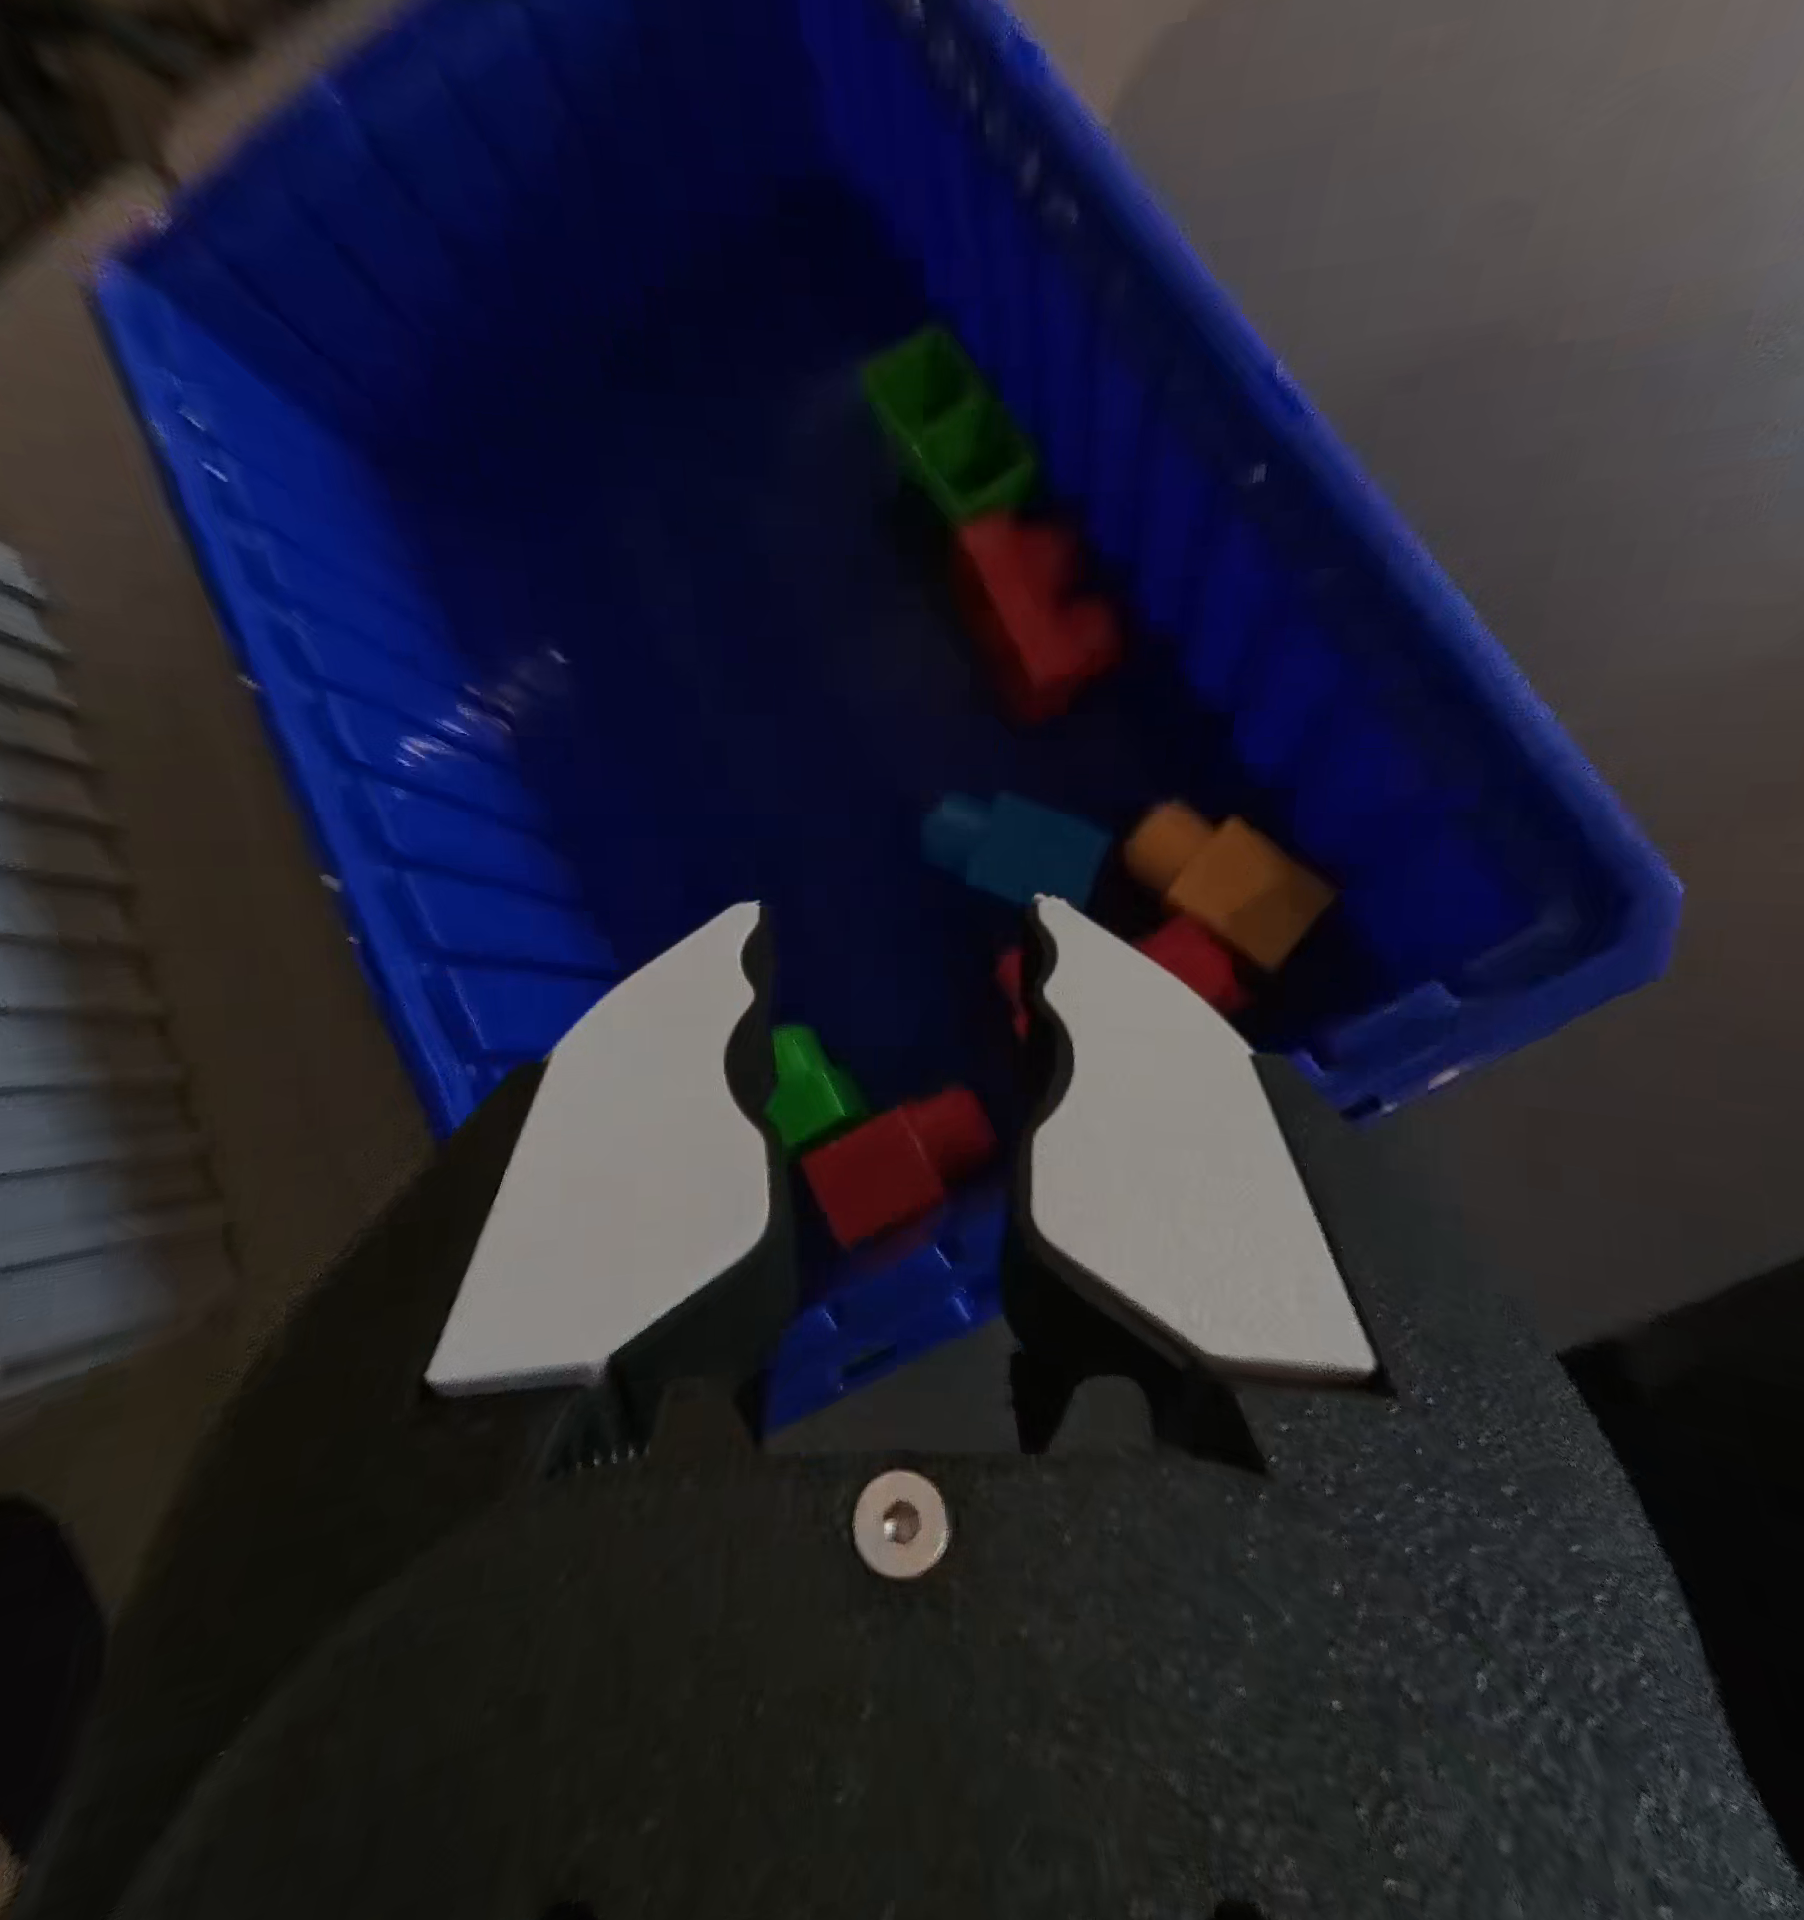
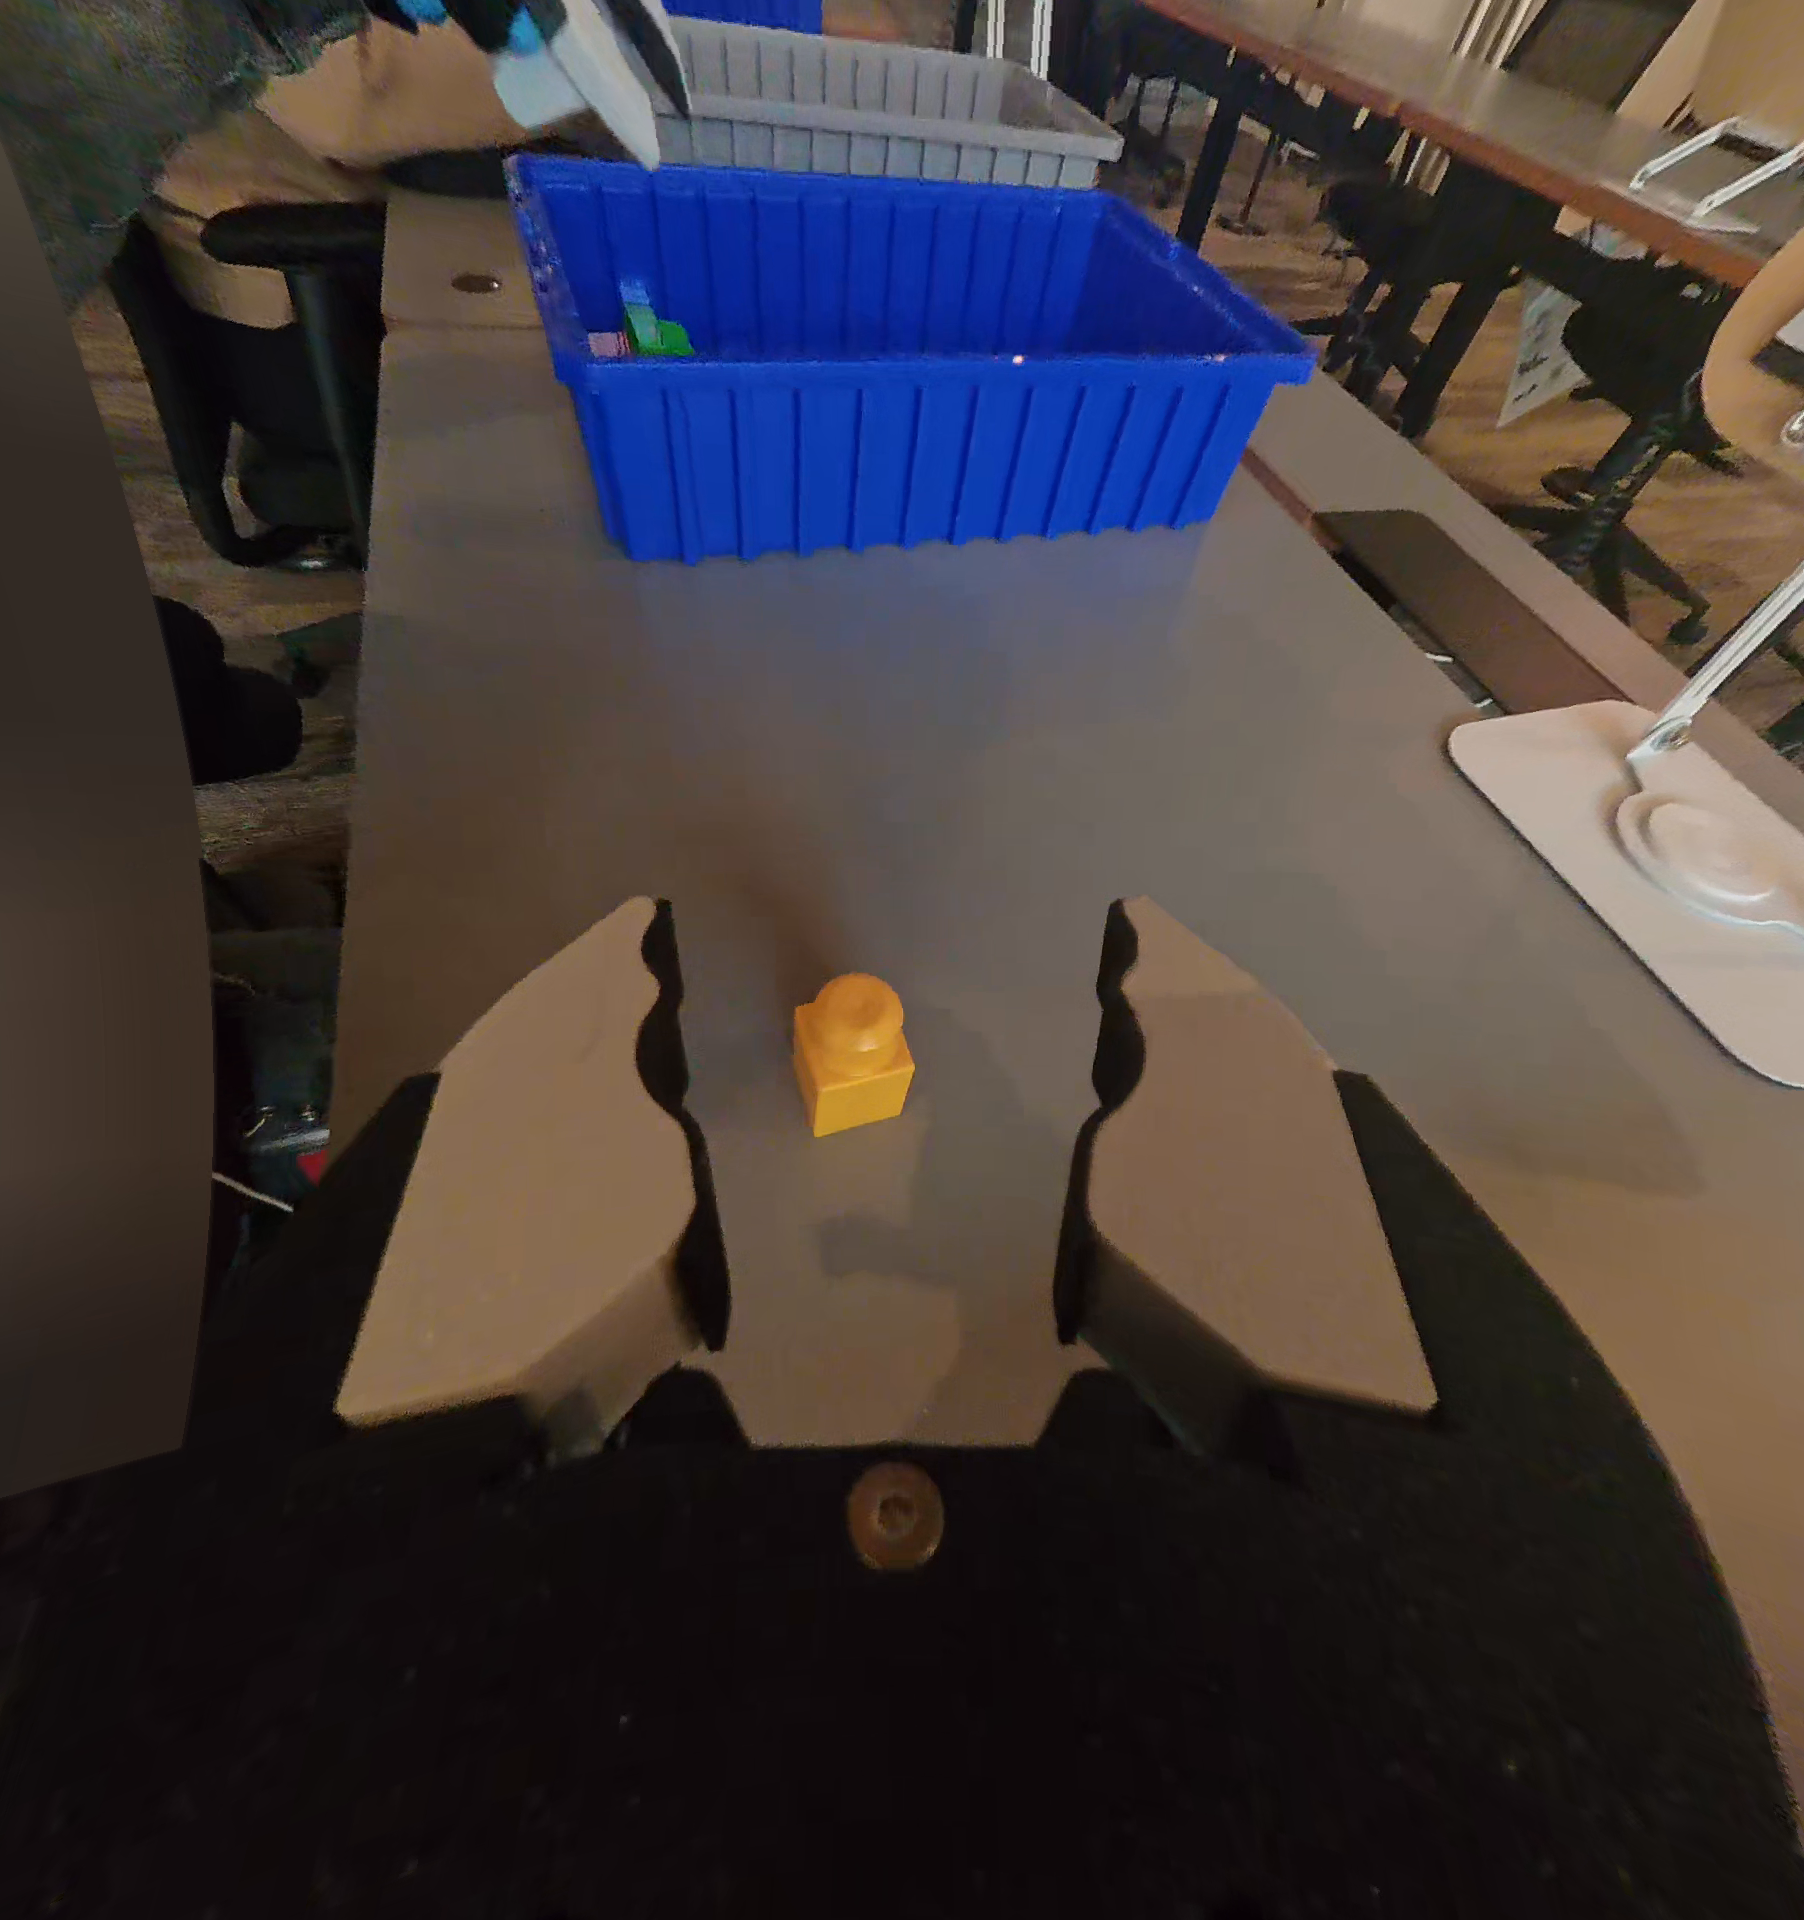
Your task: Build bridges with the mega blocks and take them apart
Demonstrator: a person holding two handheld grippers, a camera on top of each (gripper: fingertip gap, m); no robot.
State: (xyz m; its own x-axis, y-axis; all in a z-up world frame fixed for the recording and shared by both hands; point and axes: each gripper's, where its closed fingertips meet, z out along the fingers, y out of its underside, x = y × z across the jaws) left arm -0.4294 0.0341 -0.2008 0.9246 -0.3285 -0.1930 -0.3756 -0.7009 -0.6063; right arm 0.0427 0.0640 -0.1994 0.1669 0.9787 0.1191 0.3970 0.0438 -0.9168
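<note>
Single yellow block upright on the grey surface, framed by the wide-spread, empty right gripper.

One round stud on top, glossy square body, standing alone well short of the blue bin. Inside that bin, loose blocks: green, red, blue, orange and, nearest, a red single beside a small green one. Left gripper poised above the bin's near end, parted and holding nothing. Best done, by the look of it: straight descent over one loose block, squeeze on flat sides rather than the stud, clear of the ribbed wall. Grey bin behind; white stand base at right.
</note>
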